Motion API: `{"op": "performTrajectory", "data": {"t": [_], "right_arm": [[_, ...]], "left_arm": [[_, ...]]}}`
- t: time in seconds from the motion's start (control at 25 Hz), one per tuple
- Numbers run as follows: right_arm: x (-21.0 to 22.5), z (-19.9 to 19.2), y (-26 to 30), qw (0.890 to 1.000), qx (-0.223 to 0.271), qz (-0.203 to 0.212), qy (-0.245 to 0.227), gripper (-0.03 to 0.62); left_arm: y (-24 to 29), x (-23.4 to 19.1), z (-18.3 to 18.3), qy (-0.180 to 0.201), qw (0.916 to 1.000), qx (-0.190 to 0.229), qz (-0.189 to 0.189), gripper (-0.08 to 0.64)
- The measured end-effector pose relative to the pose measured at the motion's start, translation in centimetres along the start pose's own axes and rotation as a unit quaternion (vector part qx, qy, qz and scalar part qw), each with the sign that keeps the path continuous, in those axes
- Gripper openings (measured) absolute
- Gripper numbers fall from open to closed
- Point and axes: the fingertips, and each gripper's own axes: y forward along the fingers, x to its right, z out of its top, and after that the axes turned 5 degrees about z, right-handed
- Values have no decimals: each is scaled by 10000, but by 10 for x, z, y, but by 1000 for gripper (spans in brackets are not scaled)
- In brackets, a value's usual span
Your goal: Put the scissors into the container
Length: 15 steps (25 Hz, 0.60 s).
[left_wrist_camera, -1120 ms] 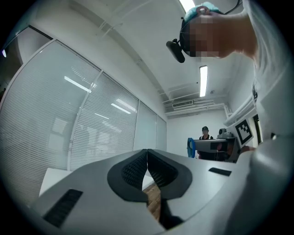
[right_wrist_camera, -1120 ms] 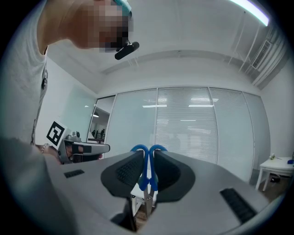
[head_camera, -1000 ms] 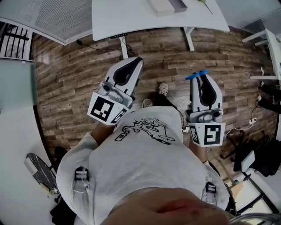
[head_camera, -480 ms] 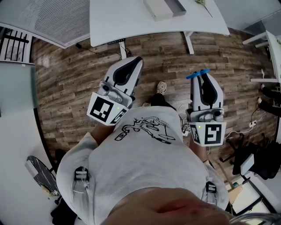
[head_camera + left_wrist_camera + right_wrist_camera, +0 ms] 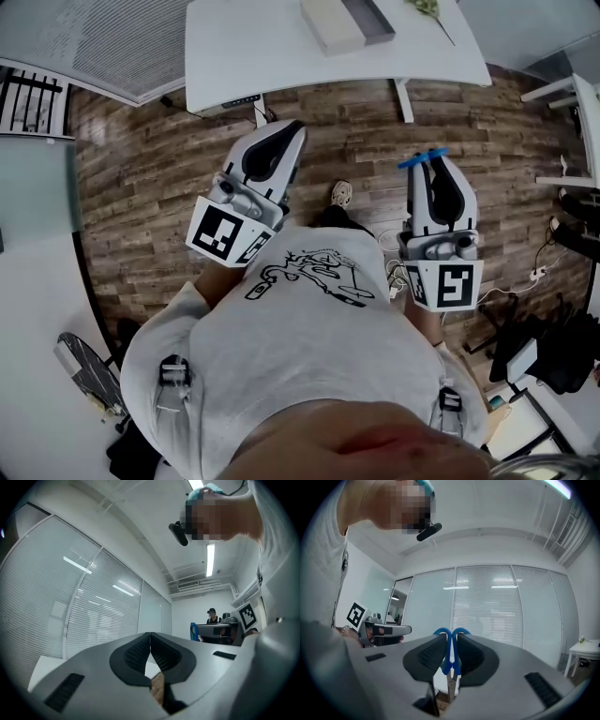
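Observation:
Blue-handled scissors [image 5: 449,656] are clamped in my right gripper [image 5: 450,654], handles sticking up past the jaw tips and the metal blades hanging down behind. In the head view the blue handles [image 5: 421,158] show at the tip of the right gripper [image 5: 433,172], held over the wooden floor. My left gripper [image 5: 278,141] is shut with nothing between its jaws; in its own view the left gripper [image 5: 150,645] has its pads pressed together. A grey open container [image 5: 345,21] sits on the white table [image 5: 244,47] ahead, well beyond both grippers.
Wooden floor [image 5: 150,187] lies between me and the white table. A second white desk [image 5: 586,103] stands at the right, with cables and black gear below it. Window blinds [image 5: 84,37] run along the upper left. Another person sits at a desk [image 5: 213,632] far off.
The table and container have shifted slightly lower in the head view, so I have come a little nearer. Both grippers keep the same pose and grip.

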Motion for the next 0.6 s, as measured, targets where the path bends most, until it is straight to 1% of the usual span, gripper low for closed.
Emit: {"op": "performTrajectory", "data": {"t": [0.6], "right_arm": [[75, -9, 40, 10000, -16, 84, 4, 78]], "left_arm": [[84, -11, -8, 22, 10000, -8, 76, 20]]}}
